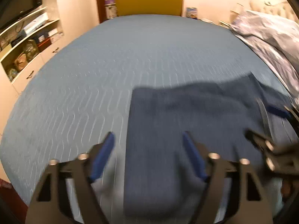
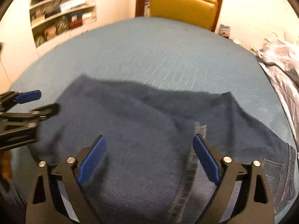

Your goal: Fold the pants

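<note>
Dark blue jeans (image 1: 186, 115) lie flat on a light blue quilted cover (image 1: 112, 65), folded into a wide block. My left gripper (image 1: 148, 141) hovers open over the jeans' left edge, one blue pad over the cover and one over the denim. In the right wrist view the same jeans (image 2: 142, 123) fill the foreground, with a seam and a back pocket (image 2: 271, 168) at the right. My right gripper (image 2: 149, 145) is open above the denim, nothing between its pads. The right gripper (image 1: 265, 127) shows at the right edge of the left wrist view; the left gripper (image 2: 35, 102) at the left edge of the right wrist view.
A yellow chair back (image 1: 148, 0) stands beyond the far edge of the cover. Shelves (image 1: 28, 43) with boxes and bags line the left wall. A crumpled pale patterned cloth (image 1: 271, 43) lies at the right side. Bare cover stretches beyond the jeans.
</note>
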Tool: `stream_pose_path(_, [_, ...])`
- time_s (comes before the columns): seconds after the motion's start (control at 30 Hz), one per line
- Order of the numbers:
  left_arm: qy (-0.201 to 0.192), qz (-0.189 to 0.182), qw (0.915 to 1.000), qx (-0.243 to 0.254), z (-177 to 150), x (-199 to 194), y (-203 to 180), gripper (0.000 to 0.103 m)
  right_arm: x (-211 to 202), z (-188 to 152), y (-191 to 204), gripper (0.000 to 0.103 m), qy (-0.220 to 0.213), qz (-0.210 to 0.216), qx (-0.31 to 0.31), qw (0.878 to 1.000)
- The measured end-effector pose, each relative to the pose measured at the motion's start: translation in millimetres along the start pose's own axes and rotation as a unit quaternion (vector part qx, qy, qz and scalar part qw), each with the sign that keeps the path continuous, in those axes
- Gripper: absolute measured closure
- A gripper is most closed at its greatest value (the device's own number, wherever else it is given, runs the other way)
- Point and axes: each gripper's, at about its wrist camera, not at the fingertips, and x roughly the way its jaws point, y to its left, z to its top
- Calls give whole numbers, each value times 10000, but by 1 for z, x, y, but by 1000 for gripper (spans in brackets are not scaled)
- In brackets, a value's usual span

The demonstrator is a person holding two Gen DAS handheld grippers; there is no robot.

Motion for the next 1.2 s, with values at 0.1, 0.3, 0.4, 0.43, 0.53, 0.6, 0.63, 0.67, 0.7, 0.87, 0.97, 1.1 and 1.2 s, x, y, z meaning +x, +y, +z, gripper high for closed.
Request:
stream_pose_path(0.1, [231,-118,9989,381,-29,7,-5,36,19,-13,-6,25,421,-128,104,9990])
stream_pose_path(0.3, [155,348,9990,-235,-45,7,35,16,24,-27,-19,13,506,-291,300,9978])
stream_pose_path(0.4, [-3,285,9990,-330,-45,-4,38,18,12,-28,-26,13,387,-146,677,9968])
stream_pose_path(0.43, [-39,95,9997,-233,-46,-7,32,18,7,-30,-25,13,321,-78,710,9969])
stream_pose_path(0.53, [18,20,9998,185,-50,-5,11,18,4,-35,-18,13,339,-136,502,9981])
stream_pose_path(0.6, [85,310,9986,427,-58,2,4,16,10,-41,-17,13,472,-324,383,9976])
stream_pose_path(0.63, [64,267,9991,316,-58,2,6,16,12,-44,-18,13,514,-318,410,9973])
stream_pose_path(0.67, [73,208,9997,141,-58,3,11,15,11,-48,-23,12,473,-178,570,9971])
stream_pose_path(0.7, [83,178,9998,-72,-60,1,21,14,12,-51,-25,12,487,-125,661,9965])
stream_pose_path(0.87, [113,120,9984,-536,-60,-4,49,11,12,-58,-31,12,429,-20,691,9967])
stream_pose_path(0.97, [11,116,9986,-514,-47,-7,45,12,13,-62,-36,12,411,77,803,9959])
stream_pose_path(1.1, [-90,-3,10000,14,4,9,25,12,13,-64,-40,12,376,125,795,9960])
stream_pose_path(1.2, [162,104,9991,372,37,45,8,12,16,-63,-46,11,407,182,796,9958])
